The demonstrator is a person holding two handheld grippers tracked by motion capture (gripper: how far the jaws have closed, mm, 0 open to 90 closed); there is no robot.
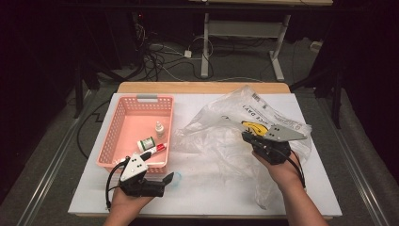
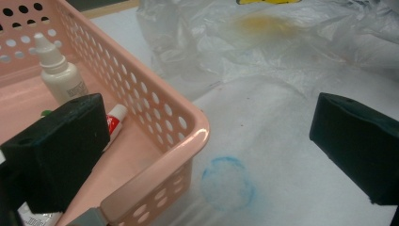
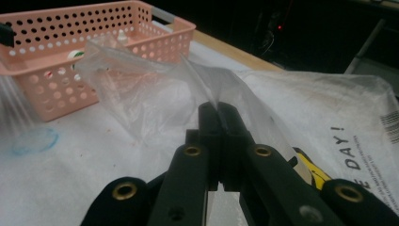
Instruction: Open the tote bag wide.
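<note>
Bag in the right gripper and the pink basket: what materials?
Bag: thin clear plastic film, glossy; it crinkles and the basket shows through it. Basket: looks like moulded rigid plastic, smooth pink, with regular round holes in its walls and a rolled rim.

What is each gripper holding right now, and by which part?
Right gripper pinches a raised fold of the clear crinkled plastic bag; left gripper holds nothing.

— Holding everything up?
— Wooden table (image 1: 202, 87), topped by a white sheet (image 1: 211, 188) across the middle of the frame.
— Lying on the sheet?
— Pink basket (image 1: 123, 111) at left of centre. Clear plastic bag (image 1: 221, 136) right of centre, partly lifted off the sheet. Faint blue ring mark (image 2: 228, 183) just beside the basket's near corner, lower middle of the left gripper view.
</note>
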